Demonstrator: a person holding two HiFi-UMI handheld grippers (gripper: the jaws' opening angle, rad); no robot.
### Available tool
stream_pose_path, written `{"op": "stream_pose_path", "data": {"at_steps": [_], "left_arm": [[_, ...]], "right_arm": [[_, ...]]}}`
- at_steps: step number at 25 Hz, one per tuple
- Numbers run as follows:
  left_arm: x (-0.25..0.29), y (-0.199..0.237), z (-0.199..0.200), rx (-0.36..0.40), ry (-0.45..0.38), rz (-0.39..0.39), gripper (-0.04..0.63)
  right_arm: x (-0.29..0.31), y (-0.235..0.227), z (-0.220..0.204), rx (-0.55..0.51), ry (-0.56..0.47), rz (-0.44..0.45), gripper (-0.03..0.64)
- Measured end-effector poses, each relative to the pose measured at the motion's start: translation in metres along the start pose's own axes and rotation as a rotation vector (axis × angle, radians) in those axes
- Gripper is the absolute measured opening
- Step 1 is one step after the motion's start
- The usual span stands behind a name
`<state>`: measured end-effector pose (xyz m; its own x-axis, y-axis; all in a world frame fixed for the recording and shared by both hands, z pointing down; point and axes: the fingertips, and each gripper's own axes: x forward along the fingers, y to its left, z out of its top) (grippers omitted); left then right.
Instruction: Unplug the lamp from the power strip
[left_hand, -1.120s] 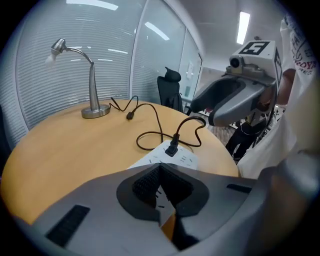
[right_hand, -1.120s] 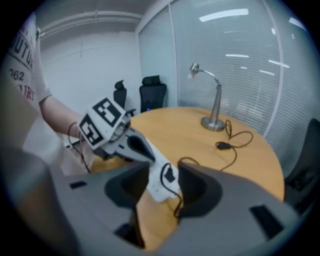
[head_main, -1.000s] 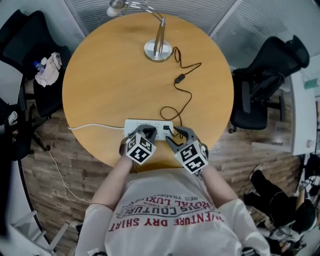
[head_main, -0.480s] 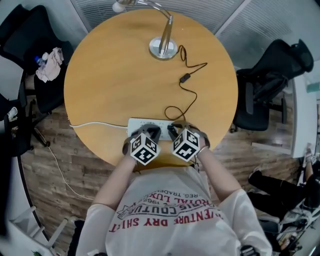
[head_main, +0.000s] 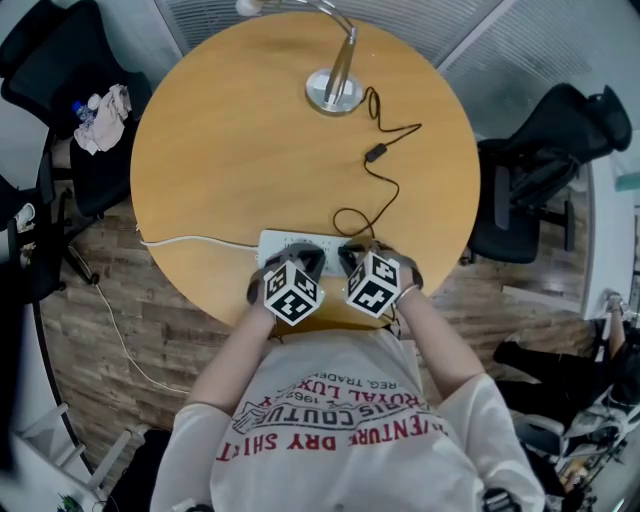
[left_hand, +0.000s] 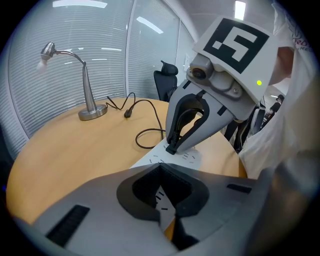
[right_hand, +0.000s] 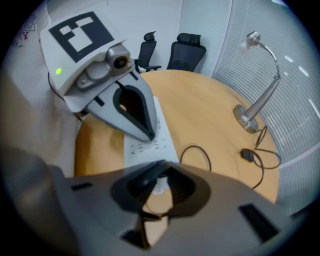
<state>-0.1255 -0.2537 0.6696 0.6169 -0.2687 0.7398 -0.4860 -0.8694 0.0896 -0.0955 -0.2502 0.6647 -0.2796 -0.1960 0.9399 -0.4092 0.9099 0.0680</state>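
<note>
**Closing on the lamp plug at the power strip**

The jaws of the right gripper are being closed, and the small black plug is seen between their tips. In the left gripper view the two tips are drawn in against the sides of the plug, which is seated in the top of the white power strip. In the right gripper view the spot between the jaws is blurred, and little more than pale strip and wood can be made out there.

The jaws of the left gripper are pressed together with nothing pinched between them. Their tip is set down on the top face of the power strip, just beside the right gripper.

The power strip is laid flat at the near edge of the round wooden desk, close to the person's chest. A white lead is run from its left end across the desk and over the edge.

The lamp is stood upright on its round metal base at the far side of the desk, well apart from the strip. Its thin black cord is trailed from the base, through a small inline switch, and is coiled in a loose loop just behind the plug.

A black office chair is placed to the right of the desk. A second chair at the left is draped with cloths. Wood-plank floor is seen below.
</note>
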Motion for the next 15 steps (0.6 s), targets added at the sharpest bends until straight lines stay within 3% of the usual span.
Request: {"op": "stream_pose_path", "data": {"at_steps": [9, 15], "left_arm": [[0.001, 0.001, 0.001, -0.01, -0.005, 0.009, 0.028], [0.001, -0.001, 0.003, -0.013, -0.02, 0.002, 0.028]], "right_arm": [[-0.007, 0.0, 0.001, -0.072, 0.046, 0.0, 0.072], [-0.011, 0.002, -0.002, -0.038, 0.079, 0.001, 0.072]]}}
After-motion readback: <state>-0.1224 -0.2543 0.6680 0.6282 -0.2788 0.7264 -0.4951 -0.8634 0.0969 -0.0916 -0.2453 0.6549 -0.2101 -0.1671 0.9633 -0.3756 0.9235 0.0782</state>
